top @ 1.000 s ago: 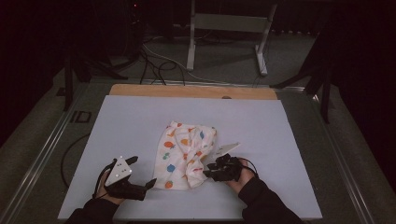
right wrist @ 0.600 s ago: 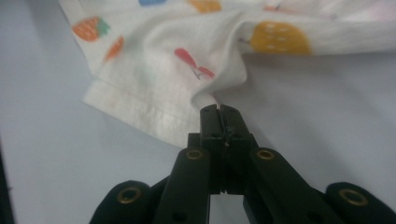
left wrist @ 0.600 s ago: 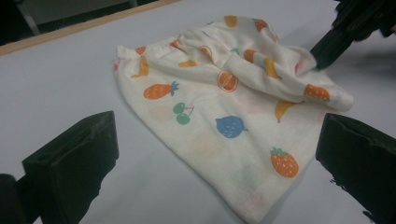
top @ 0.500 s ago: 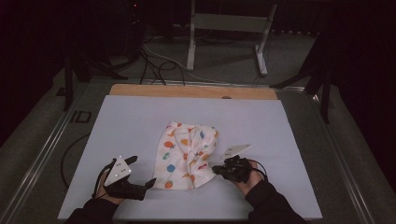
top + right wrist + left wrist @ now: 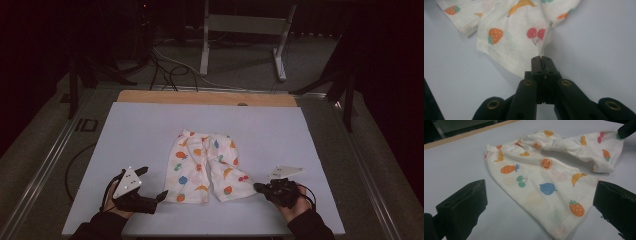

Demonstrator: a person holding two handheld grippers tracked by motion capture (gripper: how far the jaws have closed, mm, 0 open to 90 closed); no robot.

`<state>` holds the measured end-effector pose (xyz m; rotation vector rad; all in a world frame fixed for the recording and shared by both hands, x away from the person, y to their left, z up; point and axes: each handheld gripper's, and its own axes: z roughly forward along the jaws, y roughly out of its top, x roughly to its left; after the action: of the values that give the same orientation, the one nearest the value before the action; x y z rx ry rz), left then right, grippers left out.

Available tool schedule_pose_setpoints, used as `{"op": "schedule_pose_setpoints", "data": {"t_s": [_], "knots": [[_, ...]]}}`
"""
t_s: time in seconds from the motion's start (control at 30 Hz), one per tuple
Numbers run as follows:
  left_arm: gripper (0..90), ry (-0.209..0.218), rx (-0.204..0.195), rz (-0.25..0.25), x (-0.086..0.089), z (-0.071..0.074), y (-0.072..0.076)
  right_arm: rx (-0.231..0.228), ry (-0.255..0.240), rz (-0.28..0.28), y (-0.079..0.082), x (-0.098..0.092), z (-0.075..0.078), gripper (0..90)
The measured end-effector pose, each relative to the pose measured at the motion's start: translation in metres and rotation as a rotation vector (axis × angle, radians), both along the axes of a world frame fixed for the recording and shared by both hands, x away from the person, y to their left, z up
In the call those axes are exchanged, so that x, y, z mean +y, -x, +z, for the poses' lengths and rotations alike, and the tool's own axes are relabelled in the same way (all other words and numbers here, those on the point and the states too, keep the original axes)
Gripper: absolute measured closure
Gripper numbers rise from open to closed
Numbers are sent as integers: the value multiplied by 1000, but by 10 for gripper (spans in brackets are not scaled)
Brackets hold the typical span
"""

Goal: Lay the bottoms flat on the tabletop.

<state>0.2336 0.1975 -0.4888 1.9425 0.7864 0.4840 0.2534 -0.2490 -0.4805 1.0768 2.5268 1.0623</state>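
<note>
A small pair of white cotton trousers printed with coloured fruit (image 5: 207, 166) lies spread near the middle of a pale blue-white table cover (image 5: 150, 125), waistband toward the far side and both legs pointing to the near edge. The cloth looks thin, light and limp, so it will likely crease, drag and fold over itself instead of holding a shape; hems, corners and the waistband seem the surest places to grip, since a pinch on a flat panel would probably gather only the top layer. The right gripper (image 5: 541, 59), on the near right of the table, has its black jaws pressed together on the outer corner of the right leg's hem, just below a cherry print, with a sliver of fabric showing between the tips. The left gripper (image 5: 150, 186), on the near left, rests on the cover with its jaws spread wide and nothing between them, just beside the left leg's hem and apart from it. Beyond the cover, a strip of bare wooden tabletop (image 5: 205, 98) runs along the far edge.
</note>
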Motion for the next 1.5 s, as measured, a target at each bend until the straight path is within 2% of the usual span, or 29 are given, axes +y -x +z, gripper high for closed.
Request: {"op": "schedule_pose_setpoints", "data": {"t_s": [0.13, 0.23, 0.4, 0.47, 0.57, 0.6, 0.63, 0.67, 0.7, 0.73, 0.77, 0.8, 0.87, 0.9, 0.93, 0.97, 1.0, 1.07, 1.1, 1.13, 1.17, 1.2, 1.3, 1.33, 1.37, 1.4, 1.43, 1.47, 1.5], "knots": [[1, -1, 1, 2, 0, 0, 0, 5, -14, -22, 9, -8, 0, 900], [1, -3, 1, 2, 1, 0, 0, 5, 3, -33, 14, -9, 0, 898], [1, -4, 4, 5, 1, 0, 0, 23, -10, -30, 19, -12, 0, 895], [1, -3, 4, 4, 0, 0, -1, 0, -1, -27, 28, -12, 1, 893], [1, -5, 4, 2, -1, 0, -1, -18, 2, -31, 30, -13, 4, 889], [1, -8, 4, 0, -2, -1, -2, -33, 11, -60, 30, -14, 5, 792], [1, -9, 3, 1, -2, -1, -2, -33, 11, -60, 30, -14, 5, 792], [1, -11, 3, 1, -1, -1, -1, -62, -10, -87, 30, -16, 8, 667], [1, -11, 3, 1, -1, -1, -1, -62, -10, -87, 30, -16, 8, 667], [2, -9, 4, 4, -1, -1, -1, -109, -30, -108, 30, -17, 13, 599], [2, -8, 6, 7, 0, -1, -1, -109, -30, -108, 30, -17, 13, 599], [1, -8, 6, 8, 0, -1, -2, -116, -48, -101, 29, -16, 15, 575], [1, -10, 7, 6, 0, -1, -1, -129, -101, -25, 26, -4, 19, 602], [1, -10, 7, 6, 0, -1, -1, -129, -101, -25, 26, -4, 19, 602], [1, -11, 5, 4, -1, -1, -1, -119, -130, 33, 24, 10, 18, 606], [1, -11, 5, 4, -1, -1, -1, -119, -130, 33, 24, 10, 18, 606], [1, -12, 5, 4, -1, -1, -1, -113, -143, 88, 22, 25, 16, 626], [1, -10, 6, 4, -1, -1, -1, -104, -142, 154, 19, 41, 13, 641], [1, -10, 6, 4, -1, -1, -1, -104, -142, 154, 19, 41, 13, 641], [1, -11, 6, 3, -1, -1, -1, -95, -140, 216, 17, 58, 8, 662], [1, -11, 6, 3, -1, -1, -1, -95, -140, 216, 17, 58, 8, 662], [2, -10, 4, 1, 0, -1, -1, -86, -119, 264, 15, 73, 2, 678], [2, -10, 4, 0, 0, -1, -1, -73, -45, 304, 10, 90, -12, 684], [1, -8, 4, 0, 0, -1, -1, -68, -15, 305, 8, 93, -17, 679], [1, -8, 5, 1, 0, -1, -1, -68, -15, 305, 8, 93, -17, 679], [1, -8, 3, 1, 0, -1, -1, -78, 44, 286, 4, 95, -24, 673], [1, -8, 2, 1, 1, -1, -1, -62, 61, 259, 3, 96, -26, 669], [1, -6, 4, 2, 1, -1, -1, -83, 89, 252, 0, 96, -28, 657], [1, -6, 5, 1, 1, -1, -1, -75, 93, 233, -2, 94, -30, 655]]}}
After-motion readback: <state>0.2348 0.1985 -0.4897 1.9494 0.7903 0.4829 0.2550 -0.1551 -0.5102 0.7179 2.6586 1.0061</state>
